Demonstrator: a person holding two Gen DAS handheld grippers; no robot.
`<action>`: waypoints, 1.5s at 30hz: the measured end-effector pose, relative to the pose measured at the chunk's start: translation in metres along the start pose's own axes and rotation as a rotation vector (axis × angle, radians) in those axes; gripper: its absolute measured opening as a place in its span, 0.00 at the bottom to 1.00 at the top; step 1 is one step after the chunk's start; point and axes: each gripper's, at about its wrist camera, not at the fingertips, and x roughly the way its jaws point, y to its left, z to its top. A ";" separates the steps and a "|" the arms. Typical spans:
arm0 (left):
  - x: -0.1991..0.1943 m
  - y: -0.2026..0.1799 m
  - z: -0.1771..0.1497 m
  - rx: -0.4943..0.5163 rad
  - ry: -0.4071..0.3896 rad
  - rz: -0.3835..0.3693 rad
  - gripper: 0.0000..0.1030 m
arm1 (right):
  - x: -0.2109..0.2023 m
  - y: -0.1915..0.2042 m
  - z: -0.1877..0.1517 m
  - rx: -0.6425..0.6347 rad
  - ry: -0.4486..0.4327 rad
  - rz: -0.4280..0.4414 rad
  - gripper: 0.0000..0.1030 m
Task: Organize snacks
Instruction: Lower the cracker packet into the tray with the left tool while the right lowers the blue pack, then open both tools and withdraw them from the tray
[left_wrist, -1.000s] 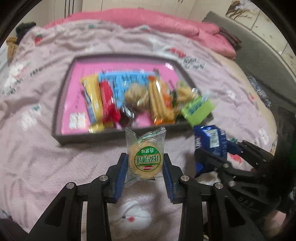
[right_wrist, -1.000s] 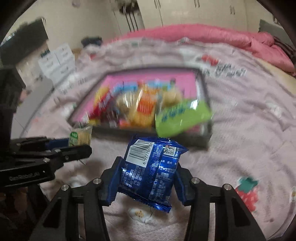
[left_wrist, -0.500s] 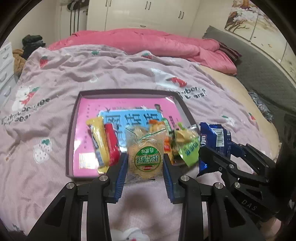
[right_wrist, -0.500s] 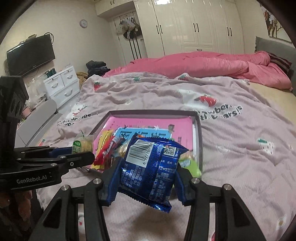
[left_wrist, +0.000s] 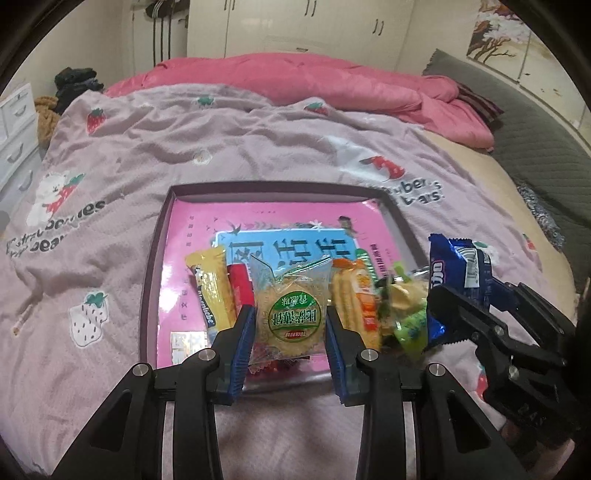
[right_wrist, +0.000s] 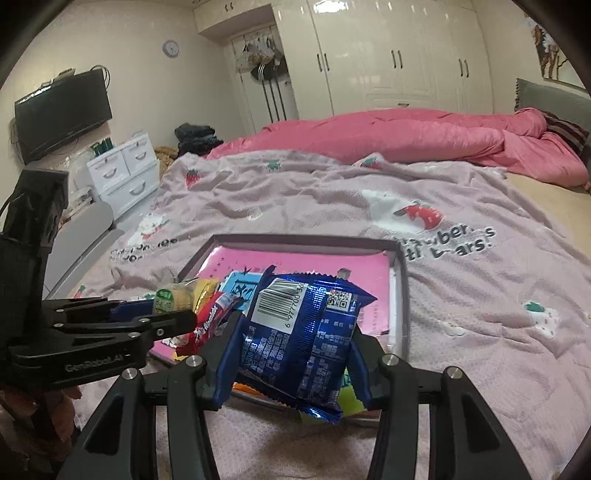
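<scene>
A bed (left_wrist: 155, 155) under a mauve strawberry-print blanket (right_wrist: 461, 288) carries a dark-rimmed tray (left_wrist: 151, 280) with a pink base; a pink quilt (right_wrist: 406, 133) is heaped behind, with white wardrobes (right_wrist: 388, 55), a wall television (right_wrist: 62, 110) and a small drawer unit (right_wrist: 125, 170) (left side). Loose snacks (left_wrist: 354, 295) lie at the tray's near edge. Both tongs slant down over that edge: the left tongs (left_wrist: 290, 332) clamp a clear round-biscuit packet (left_wrist: 290, 310), the right tongs (right_wrist: 295, 354) clamp a blue foil packet (right_wrist: 303, 332).

Left claw (left_wrist: 289, 334) and right claw (right_wrist: 295, 349) side by side, each clamped on something.
</scene>
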 end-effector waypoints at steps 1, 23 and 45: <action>0.004 0.001 0.001 -0.001 0.006 0.004 0.37 | 0.005 0.001 0.000 -0.004 0.010 0.001 0.49; 0.039 0.009 -0.002 -0.041 0.067 -0.011 0.41 | 0.051 0.006 -0.008 -0.030 0.087 0.022 0.51; -0.053 -0.014 -0.058 -0.012 0.005 0.045 0.79 | -0.051 0.002 -0.035 0.070 0.026 -0.141 0.84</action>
